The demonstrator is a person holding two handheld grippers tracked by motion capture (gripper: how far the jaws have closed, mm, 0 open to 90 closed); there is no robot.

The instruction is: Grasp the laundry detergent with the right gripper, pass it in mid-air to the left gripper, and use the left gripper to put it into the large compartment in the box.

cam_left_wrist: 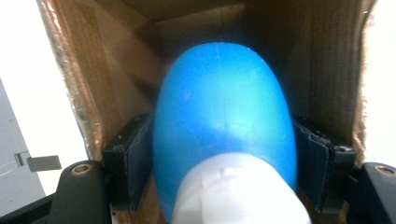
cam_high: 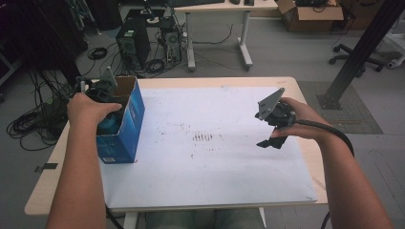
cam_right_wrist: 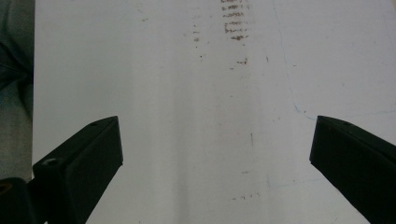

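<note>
A smooth blue rounded object (cam_left_wrist: pixel 224 102) with a white end (cam_left_wrist: pixel 238 191) sits inside an open blue cardboard box (cam_high: pixel 126 136) at the table's left. My left gripper (cam_left_wrist: pixel 224 154) reaches down into that box. Its jaws stand apart on either side of the blue object, their pads (cam_left_wrist: pixel 137 158) close beside it, and I see no squeeze on it. In the high view a hand covers most of the left gripper (cam_high: pixel 106 107). My right gripper (cam_high: pixel 270 142) hovers over the white board (cam_high: pixel 205 167) at the right. It is open, with nothing between its jaws (cam_right_wrist: pixel 217 154).
The white board covers most of the wooden table (cam_high: pixel 47 191) and has dark smudges (cam_high: pixel 203 137) at its middle. On the floor behind are a computer tower (cam_high: pixel 133 45), cables, a desk and a cardboard box (cam_high: pixel 310 14). A black metal post (cam_high: pixel 363 47) stands at the right.
</note>
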